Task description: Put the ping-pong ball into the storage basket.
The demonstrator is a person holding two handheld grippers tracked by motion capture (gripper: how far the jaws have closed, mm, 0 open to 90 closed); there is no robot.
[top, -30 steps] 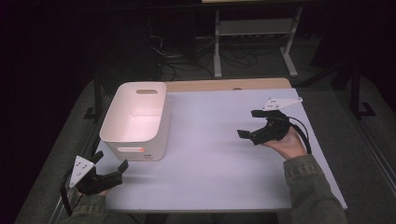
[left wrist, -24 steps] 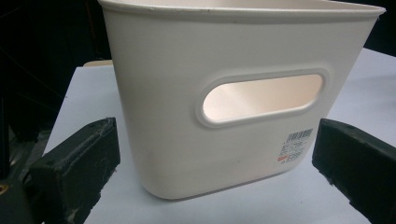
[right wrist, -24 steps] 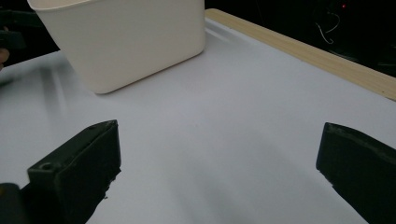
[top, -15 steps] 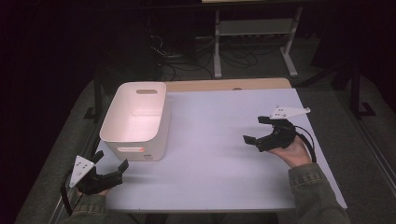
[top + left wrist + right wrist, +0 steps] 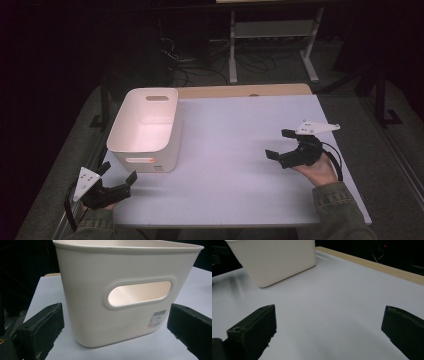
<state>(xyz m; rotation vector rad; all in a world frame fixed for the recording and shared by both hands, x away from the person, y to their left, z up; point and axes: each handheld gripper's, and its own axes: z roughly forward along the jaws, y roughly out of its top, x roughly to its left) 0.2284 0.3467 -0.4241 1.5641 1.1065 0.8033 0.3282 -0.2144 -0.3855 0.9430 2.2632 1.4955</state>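
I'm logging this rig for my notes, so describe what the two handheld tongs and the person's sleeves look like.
Both are black handheld tongs with two blocky, matte jaws each. The left tongs carry a light grey three-cornered plate with small dark dots, and a black cable loops off behind them. The right tongs have the same kind of plate on top and a black cable curving round the hand. The person wears olive-green sleeves with buttoned cuffs.

The bin [image 5: 100, 302] looks like smooth, matt cream plastic; the table [image 5: 240, 150] is smooth white with a wood edge.
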